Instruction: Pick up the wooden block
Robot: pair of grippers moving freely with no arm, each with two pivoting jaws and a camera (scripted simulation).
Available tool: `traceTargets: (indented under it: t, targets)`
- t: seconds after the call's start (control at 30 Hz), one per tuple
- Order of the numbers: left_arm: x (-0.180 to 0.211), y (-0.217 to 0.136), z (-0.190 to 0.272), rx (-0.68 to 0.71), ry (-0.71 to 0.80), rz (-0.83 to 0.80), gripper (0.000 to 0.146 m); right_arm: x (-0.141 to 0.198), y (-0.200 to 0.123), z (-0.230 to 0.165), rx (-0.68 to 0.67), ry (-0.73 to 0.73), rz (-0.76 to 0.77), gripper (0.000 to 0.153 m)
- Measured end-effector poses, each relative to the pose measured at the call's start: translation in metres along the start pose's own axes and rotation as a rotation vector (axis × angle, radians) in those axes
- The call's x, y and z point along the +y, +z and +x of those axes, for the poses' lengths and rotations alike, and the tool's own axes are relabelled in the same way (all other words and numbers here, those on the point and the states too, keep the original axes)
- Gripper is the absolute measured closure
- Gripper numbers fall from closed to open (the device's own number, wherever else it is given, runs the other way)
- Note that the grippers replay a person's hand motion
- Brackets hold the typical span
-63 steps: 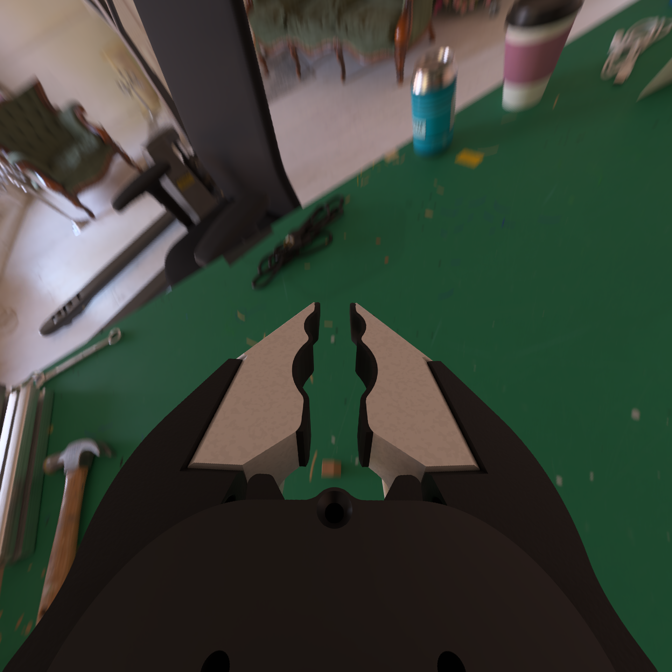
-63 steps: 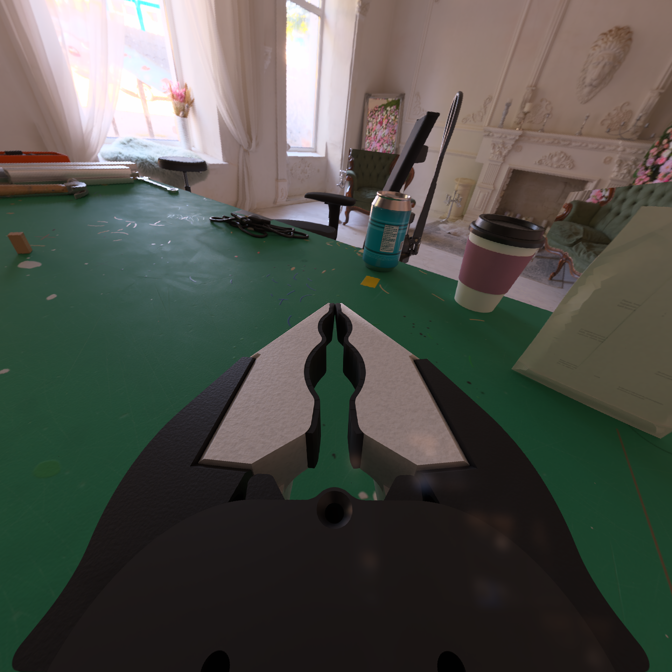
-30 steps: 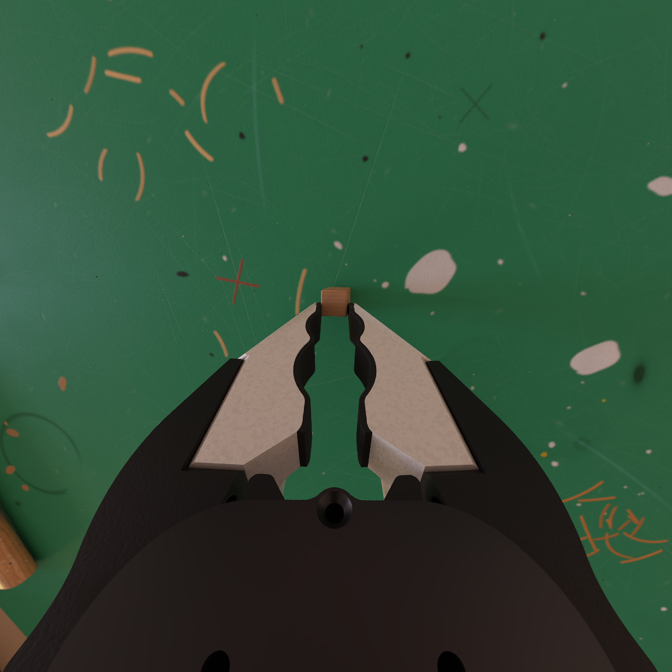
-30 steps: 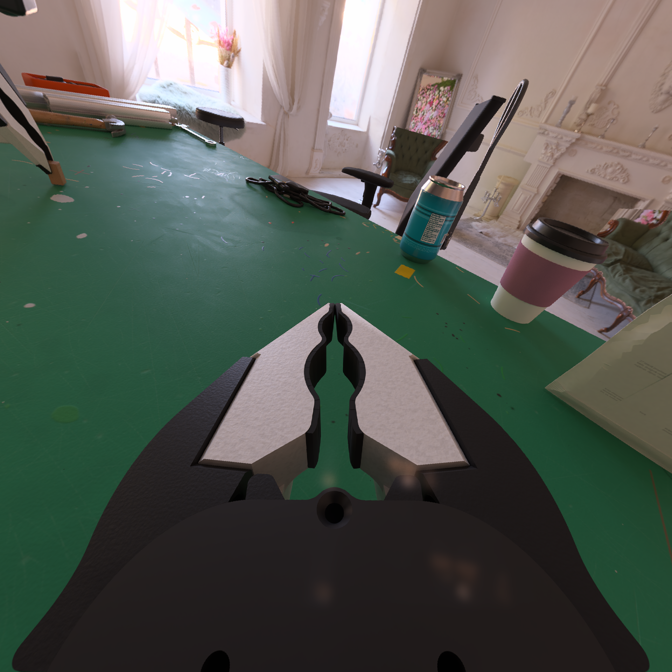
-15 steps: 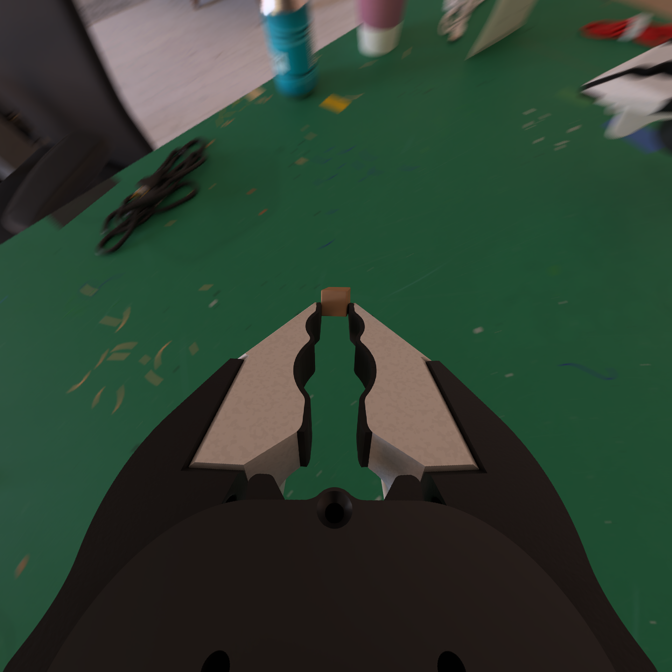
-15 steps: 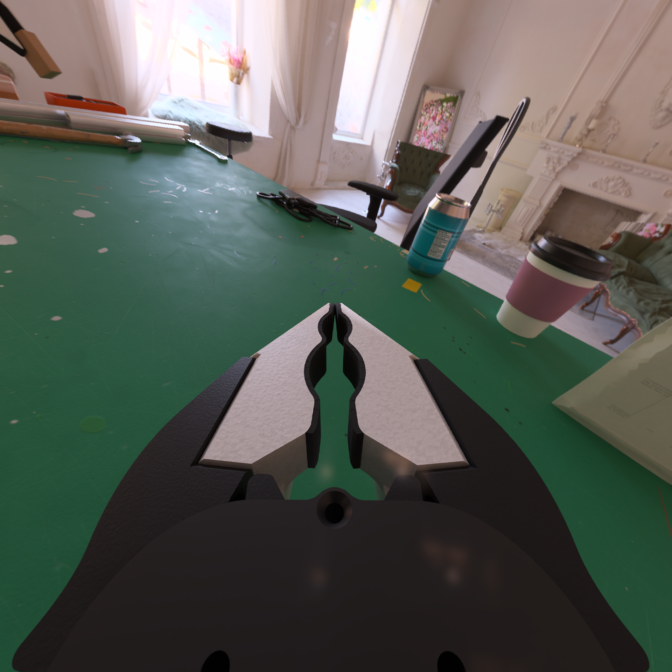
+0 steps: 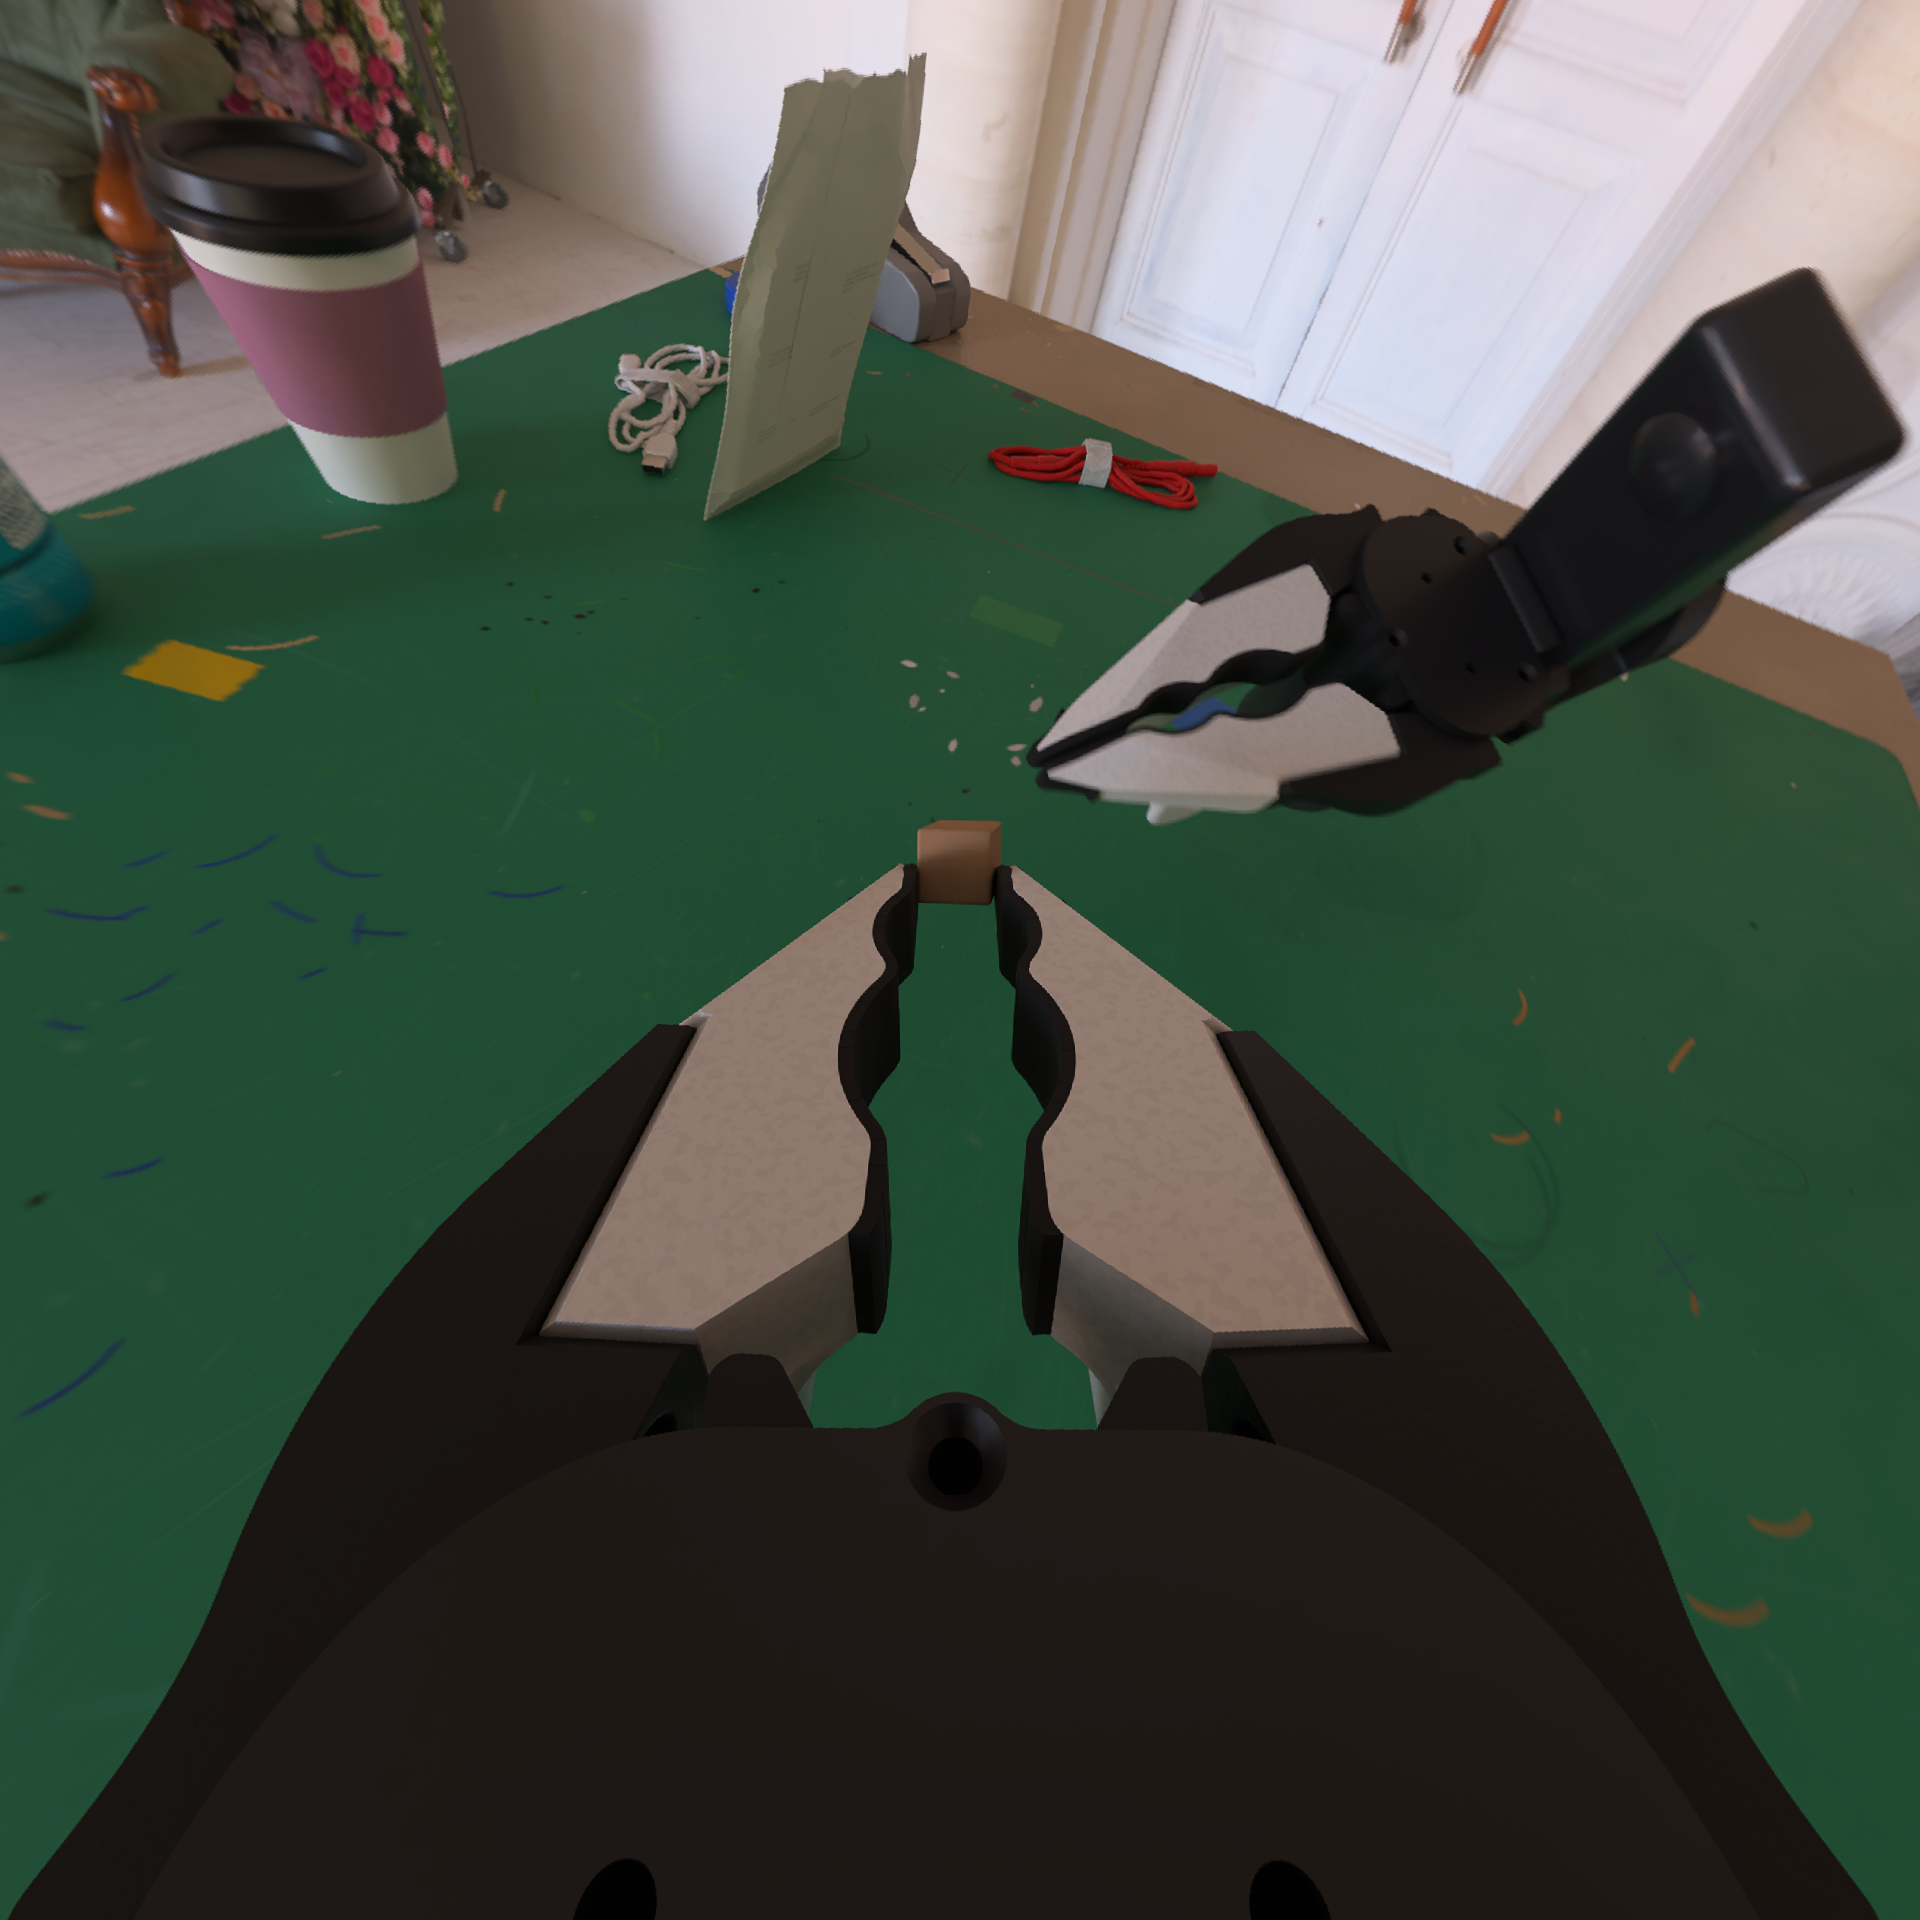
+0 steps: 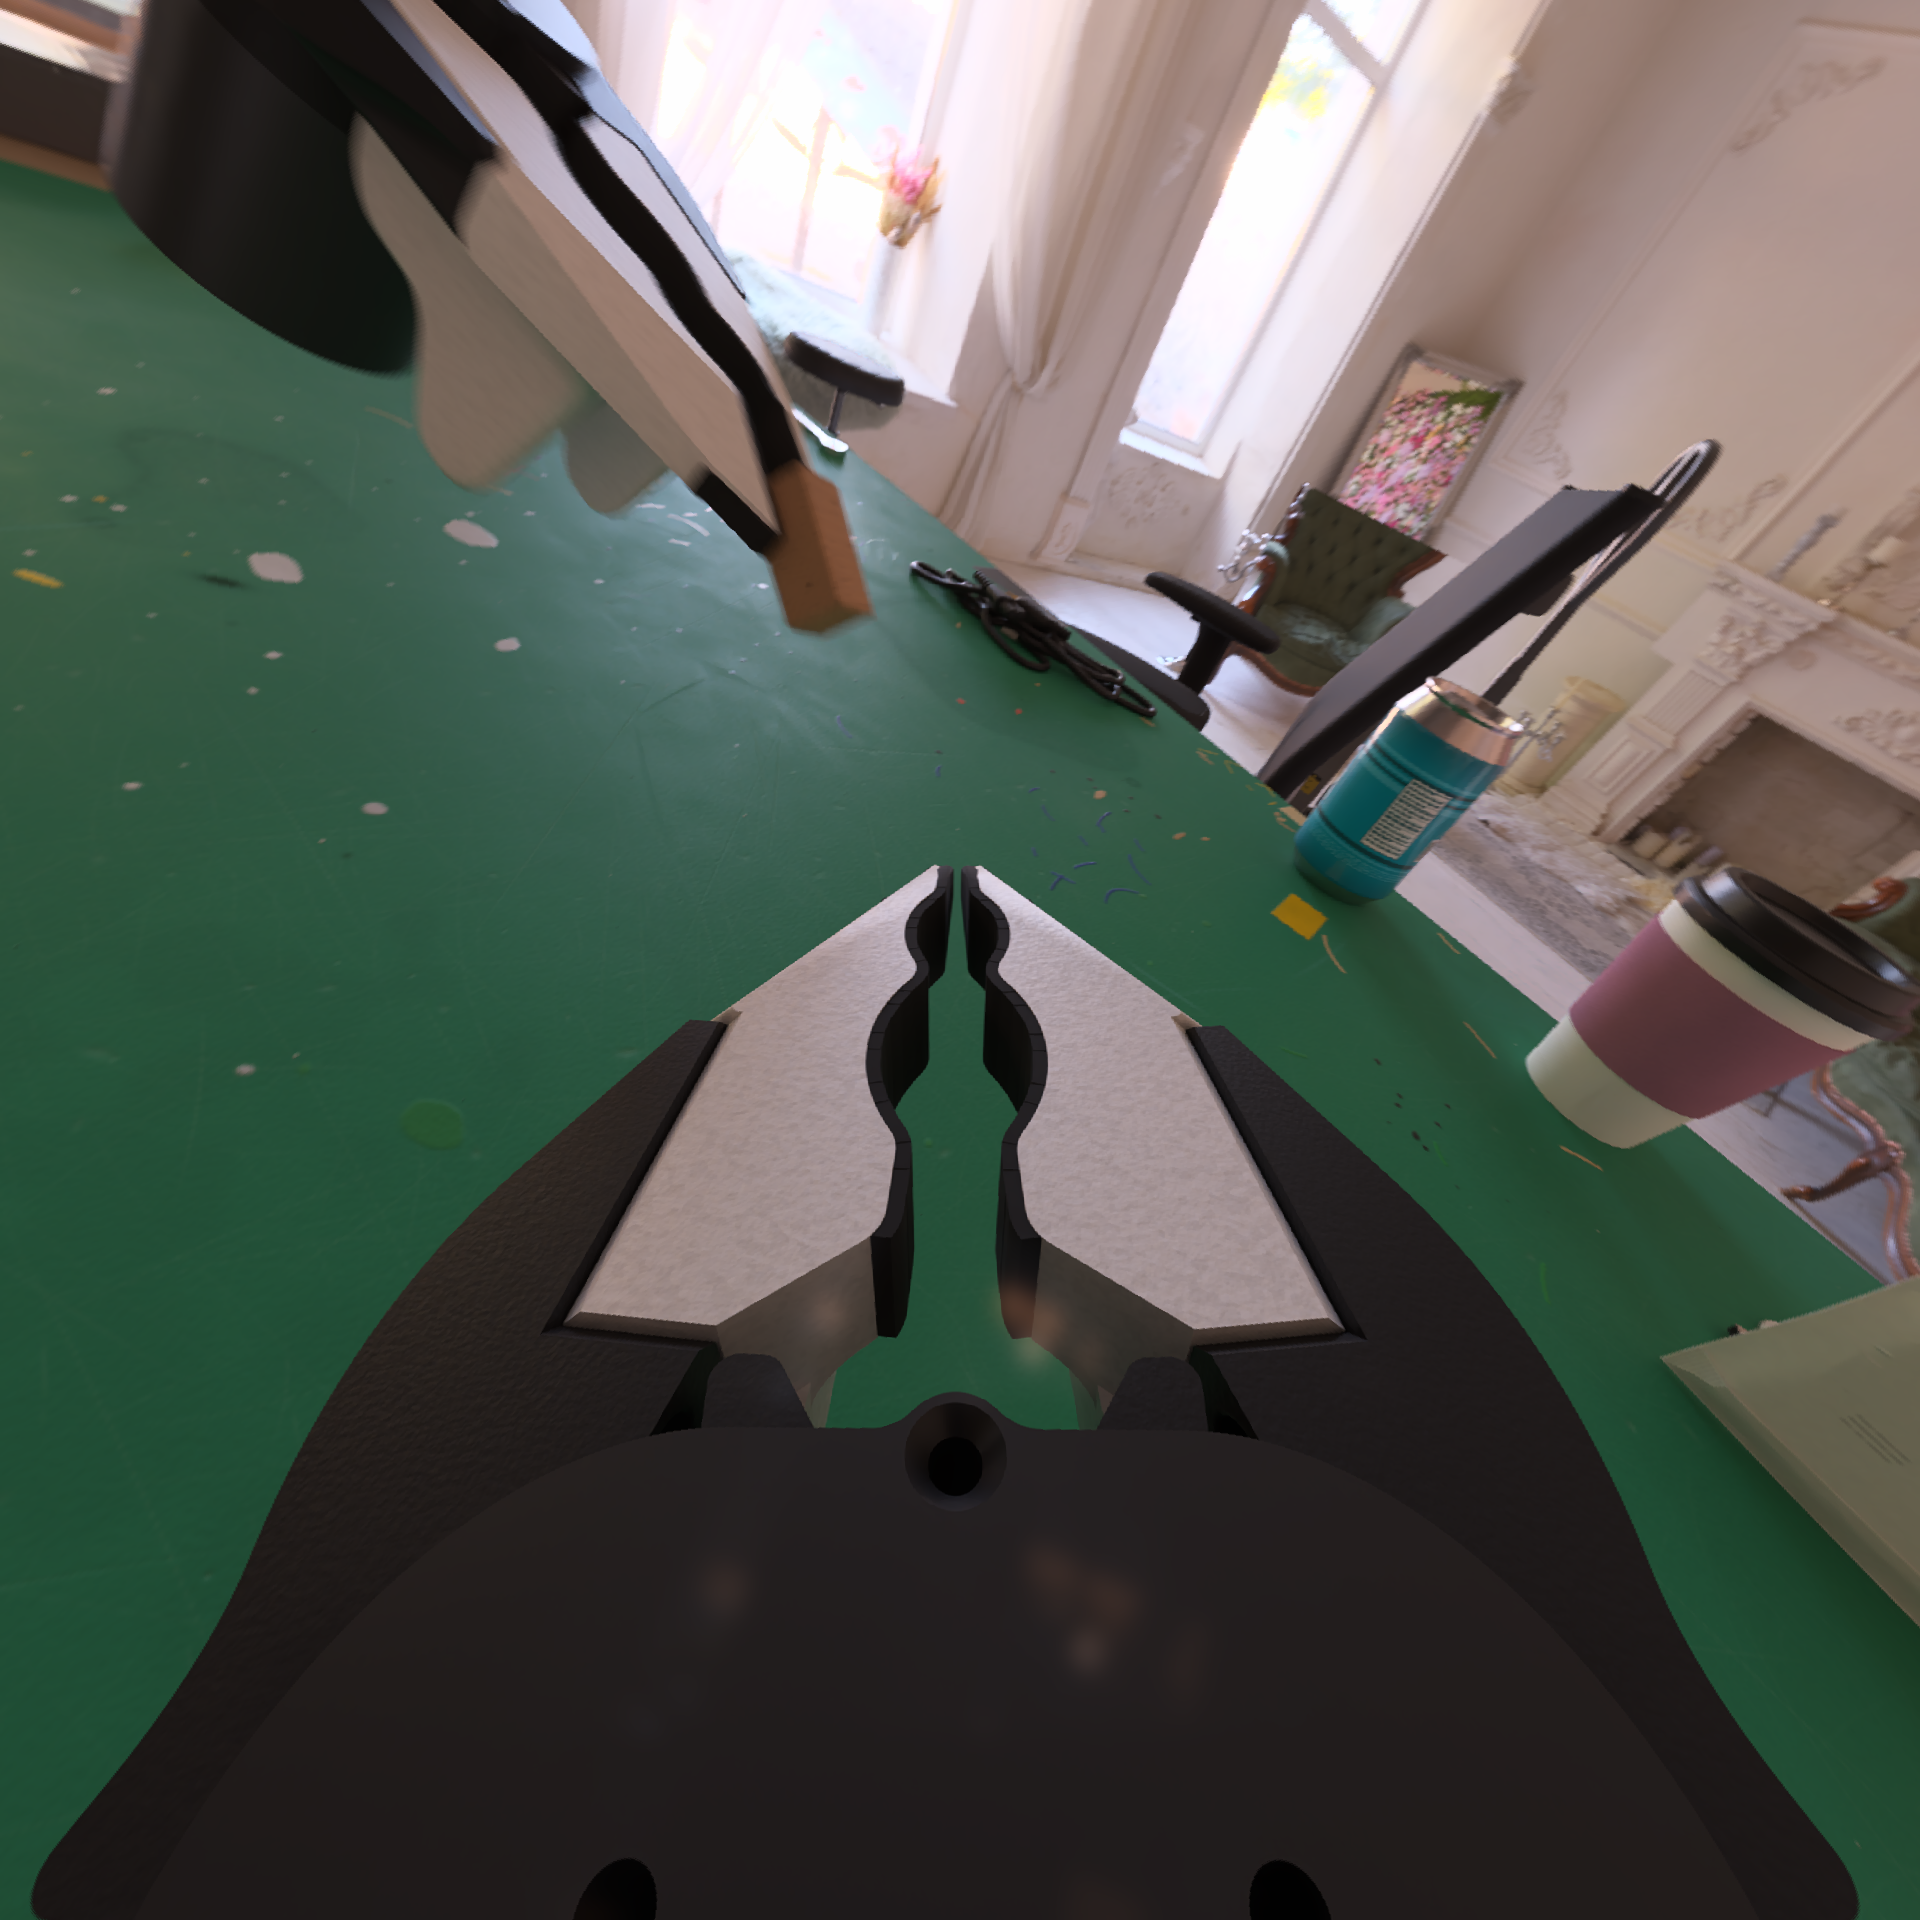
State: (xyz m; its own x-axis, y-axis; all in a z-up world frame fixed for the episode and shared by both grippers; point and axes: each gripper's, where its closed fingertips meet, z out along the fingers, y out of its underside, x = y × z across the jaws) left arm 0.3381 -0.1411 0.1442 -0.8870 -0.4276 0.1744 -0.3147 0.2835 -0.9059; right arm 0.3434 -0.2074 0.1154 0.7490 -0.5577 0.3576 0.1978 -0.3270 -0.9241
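My left gripper is shut on the small wooden block, pinched between its fingertips and held above the green table. In the right wrist view the left gripper comes in from the upper left with the block sticking out of its tips, well clear of the table. My right gripper is shut and empty, low over the table. It also shows in the left wrist view, just right of and beyond the block.
A pink paper cup, a teal can, a pale paper bag, a white cable, a red cord and a black cord lie towards the table's edges. An office chair stands beyond the edge.
My left gripper has closed on the block, lifted it off the table and swung it towards the right gripper. The right gripper stayed shut and shifted slightly.
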Motion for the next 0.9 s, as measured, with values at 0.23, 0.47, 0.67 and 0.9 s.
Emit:
traceTargets:
  t: [0.23, 0.47, 0.67, 0.9]
  targets:
    - [0.032, 0.049, 0.0, 0.081, -0.073, 0.032, 0.132, 0.014, 0.006, -0.022, -0.088, -0.102, -0.071, 0.144]
    - [0.055, 0.053, 0.013, 0.166, -0.088, -0.021, 0.132, 0.024, 0.016, -0.043, -0.134, -0.188, -0.135, 0.135]
    - [0.057, 0.052, 0.017, 0.188, -0.108, -0.012, 0.133, 0.023, 0.019, -0.048, -0.102, -0.258, -0.144, 0.135]
    - [0.055, 0.05, 0.017, 0.211, -0.143, 0.003, 0.133, 0.02, 0.02, -0.047, -0.097, -0.257, -0.131, 0.136]
